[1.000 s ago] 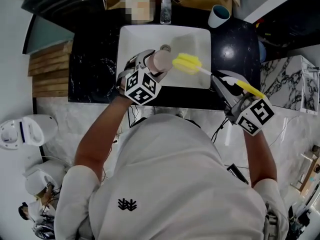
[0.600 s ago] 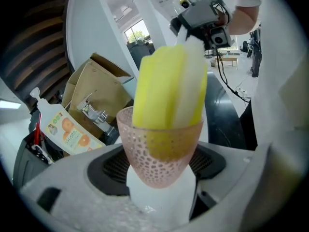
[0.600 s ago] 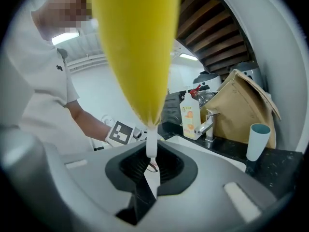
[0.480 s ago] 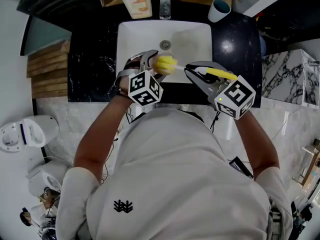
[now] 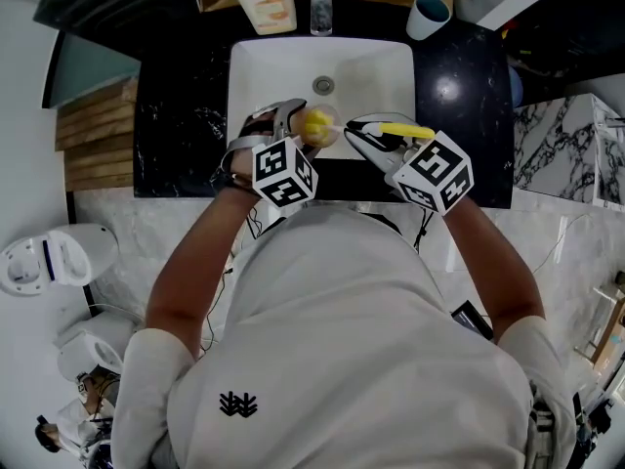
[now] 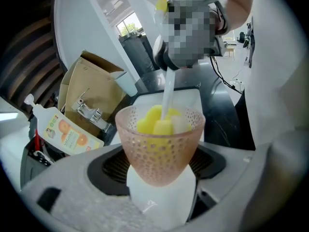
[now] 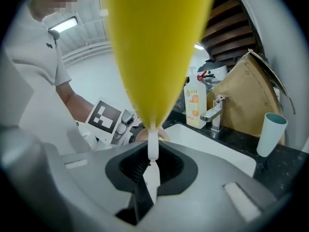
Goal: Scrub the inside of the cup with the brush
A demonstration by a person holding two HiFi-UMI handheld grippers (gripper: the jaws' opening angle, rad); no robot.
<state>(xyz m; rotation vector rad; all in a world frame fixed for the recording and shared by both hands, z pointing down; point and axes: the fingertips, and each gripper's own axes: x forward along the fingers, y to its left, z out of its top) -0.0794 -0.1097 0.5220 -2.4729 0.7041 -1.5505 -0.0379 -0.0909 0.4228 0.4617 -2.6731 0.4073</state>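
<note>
1. Left claw (image 5: 296,131): spread wide, gripping pink cup (image 6: 161,144), mouth tilted toward brush; over sink (image 5: 381,66), near table (image 5: 459,96) front edge.
2. Right claw (image 5: 373,137): pinched narrow on brush (image 7: 153,47) handle; yellow head inside cup, ready for scrubbing.

Right gripper (image 7: 152,170), jaws closed on the white stem of the brush (image 7: 154,47), whose yellow handle fills the upper frame. The stem points to the pinkish cup (image 7: 162,136), just right of the left gripper's marker cube (image 7: 105,116). Beyond lies the white sink (image 7: 217,146); along the dark worktop's (image 7: 276,164) back edge stand a bottle (image 7: 194,105), tap (image 7: 216,114) and brown bag (image 7: 248,93), with a blue-rimmed tumbler (image 7: 270,134) toward its right end
</note>
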